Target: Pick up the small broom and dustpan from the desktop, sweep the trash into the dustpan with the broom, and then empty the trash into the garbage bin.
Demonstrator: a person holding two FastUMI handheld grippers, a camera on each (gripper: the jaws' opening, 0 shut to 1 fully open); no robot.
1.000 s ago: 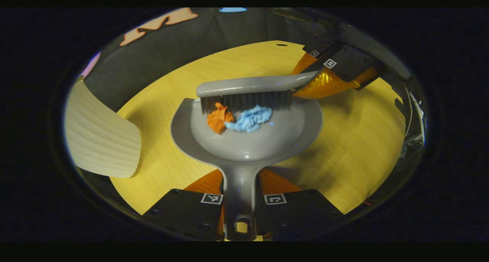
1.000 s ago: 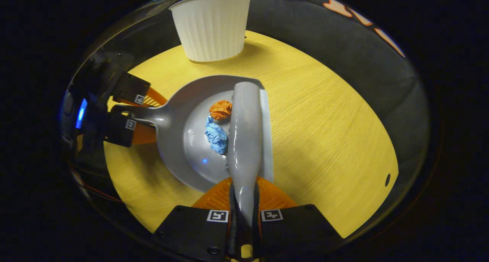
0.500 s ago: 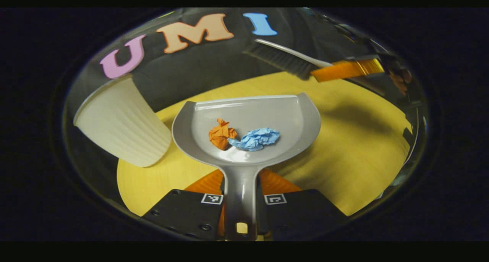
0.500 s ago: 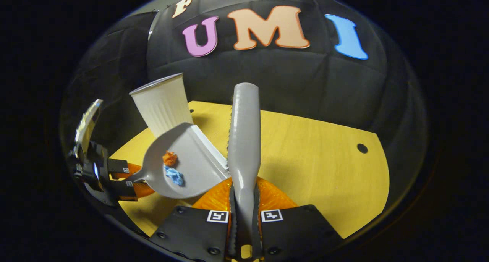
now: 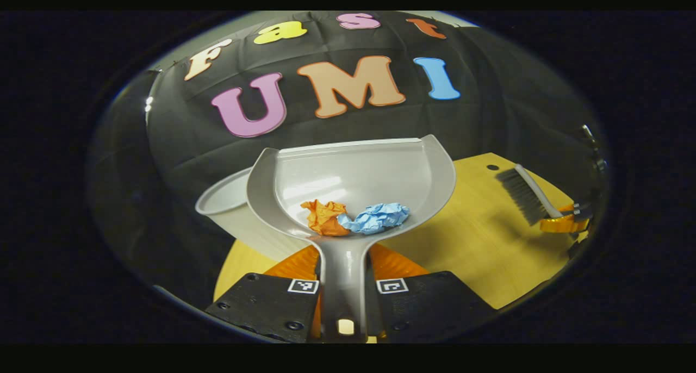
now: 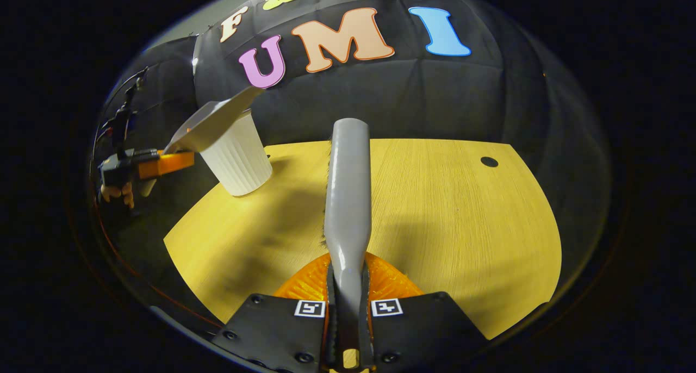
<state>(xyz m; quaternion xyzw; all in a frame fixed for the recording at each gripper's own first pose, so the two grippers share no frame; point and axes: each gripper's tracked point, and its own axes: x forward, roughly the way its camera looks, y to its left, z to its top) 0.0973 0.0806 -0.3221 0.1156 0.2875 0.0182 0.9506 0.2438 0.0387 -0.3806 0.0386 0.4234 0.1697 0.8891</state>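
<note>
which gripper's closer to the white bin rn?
Left. The left gripper holds the dustpan raised right by the white bin, the pan overlapping its rim. The right gripper, gripping the broom, sits farther back over the desktop.

Left gripper: 2 fingers closed on a grey handle that runs forward between them, raised and tilted upward; in the right gripper view it sits far left, with a hand beneath it. Right gripper: 2 fingers clamped on a second grey handle, held roughly level.
</note>
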